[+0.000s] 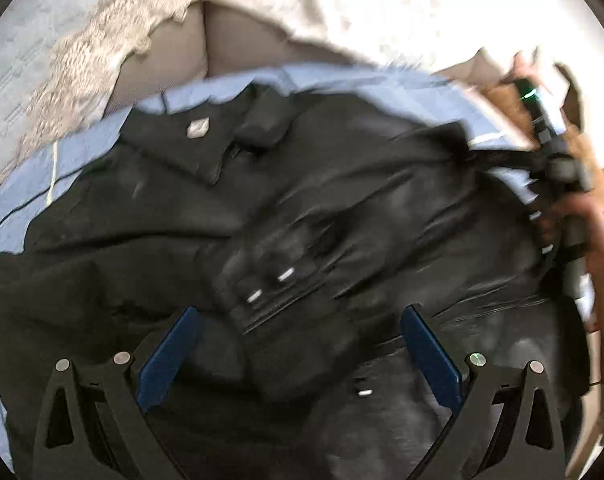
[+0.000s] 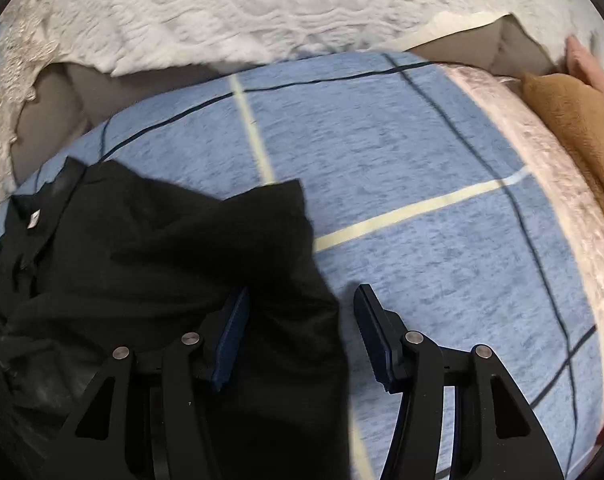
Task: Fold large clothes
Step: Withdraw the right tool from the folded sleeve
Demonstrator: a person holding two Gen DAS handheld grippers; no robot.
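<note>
Two views: one from each wrist, both looking down on a black garment [image 1: 229, 216] spread on a blue checked cover [image 2: 402, 168].
Left wrist view, tool: the left gripper [image 1: 297, 356] hovers above the dark cloth with its jaws wide apart; folds of cloth lie between them, but the blue pads [image 1: 169, 356] do not press on anything.
Left wrist view, garment: the collar with a small white label [image 1: 197, 128] points to the far edge of the cover; the picture is blurred, so finer details I cannot tell.
Left wrist view, other tool: the right gripper's handle, held by a hand [image 1: 582, 216], appears at the garment's right side.
Right wrist view, tool: the right gripper [image 2: 302, 340] stands about half open astride the garment's right edge [image 2: 322, 280]; the cloth is between the jaws, not pinched.
Step in hand: probably taking hold of the right side for the fold.
Next move: it seems to need a closing on this edge, then carrying it toward the middle.
Open room: much bare cover to the right; a brown cloth [image 2: 574, 128] lies at the far right corner, well apart.
</note>
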